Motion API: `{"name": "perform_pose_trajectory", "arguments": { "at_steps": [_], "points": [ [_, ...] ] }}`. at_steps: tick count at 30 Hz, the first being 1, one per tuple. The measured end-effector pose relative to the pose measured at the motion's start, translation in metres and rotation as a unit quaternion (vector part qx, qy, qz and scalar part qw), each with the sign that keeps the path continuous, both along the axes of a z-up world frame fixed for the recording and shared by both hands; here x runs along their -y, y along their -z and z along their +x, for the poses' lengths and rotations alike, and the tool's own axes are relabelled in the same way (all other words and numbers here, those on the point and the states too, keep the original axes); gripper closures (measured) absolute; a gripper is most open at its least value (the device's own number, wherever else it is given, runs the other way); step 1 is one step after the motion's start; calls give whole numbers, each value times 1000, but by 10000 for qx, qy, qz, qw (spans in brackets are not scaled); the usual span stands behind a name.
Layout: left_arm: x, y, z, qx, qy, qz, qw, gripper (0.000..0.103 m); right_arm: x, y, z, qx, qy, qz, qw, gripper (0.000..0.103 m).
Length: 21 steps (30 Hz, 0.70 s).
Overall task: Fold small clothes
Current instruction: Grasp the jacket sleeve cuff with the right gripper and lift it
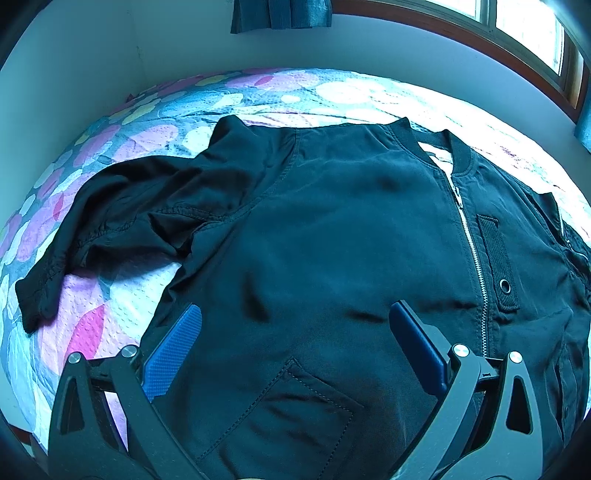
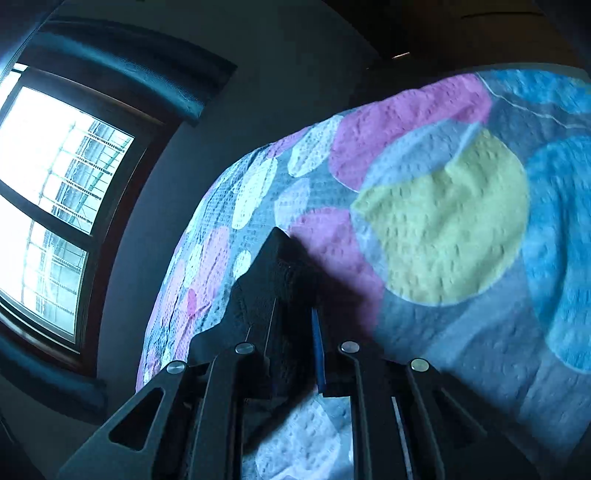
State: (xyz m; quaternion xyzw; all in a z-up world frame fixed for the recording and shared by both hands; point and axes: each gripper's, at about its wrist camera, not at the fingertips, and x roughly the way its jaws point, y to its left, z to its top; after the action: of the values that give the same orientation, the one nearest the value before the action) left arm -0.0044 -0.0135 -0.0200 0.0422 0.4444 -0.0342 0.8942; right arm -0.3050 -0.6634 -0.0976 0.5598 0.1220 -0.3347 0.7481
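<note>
Left gripper point(image 1: 295, 321) held wide open over lower front of black zip-up bomber jacket point(image 1: 351, 229), nothing gripped. Jacket spread flat, front up, on quilted bedspread with pastel circle print point(image 1: 122, 302); one sleeve point(image 1: 110, 221) bent outward. Right gripper point(image 2: 295, 317) clamped on black fabric edge point(image 2: 280, 273), lifted above bedspread. Window point(image 2: 62, 192) seen beyond.

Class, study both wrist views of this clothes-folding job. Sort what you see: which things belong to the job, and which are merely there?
Belongs to the job:
- black jacket, spread on the bed
- left gripper, open above the jacket
- right gripper, shut on a piece of black fabric

Merely there:
- patterned bedspread
- window
- curtain
</note>
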Motion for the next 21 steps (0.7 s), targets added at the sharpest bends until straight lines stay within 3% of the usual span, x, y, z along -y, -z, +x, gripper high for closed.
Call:
{"name": "perform_pose_trajectory", "arguments": {
  "at_steps": [4,6,11,13,21],
  "points": [
    [0,0,-1,-21,56,-37,10000,2,5,12,-7,389,87,286,9988,84],
    [-2,-1,-1,-14,43,-80,10000,2,8,11,-8,476,180,350,9981,74],
    [-7,-1,-1,-79,14,-173,9998,2,12,4,8,-53,212,10,9998,68],
    [-8,-1,-1,-90,19,-169,9998,2,12,0,21,-158,-88,-65,9998,88],
    [-23,-4,-1,-51,-22,-146,9999,2,2,8,-9,316,355,204,9987,90]
  ]
}}
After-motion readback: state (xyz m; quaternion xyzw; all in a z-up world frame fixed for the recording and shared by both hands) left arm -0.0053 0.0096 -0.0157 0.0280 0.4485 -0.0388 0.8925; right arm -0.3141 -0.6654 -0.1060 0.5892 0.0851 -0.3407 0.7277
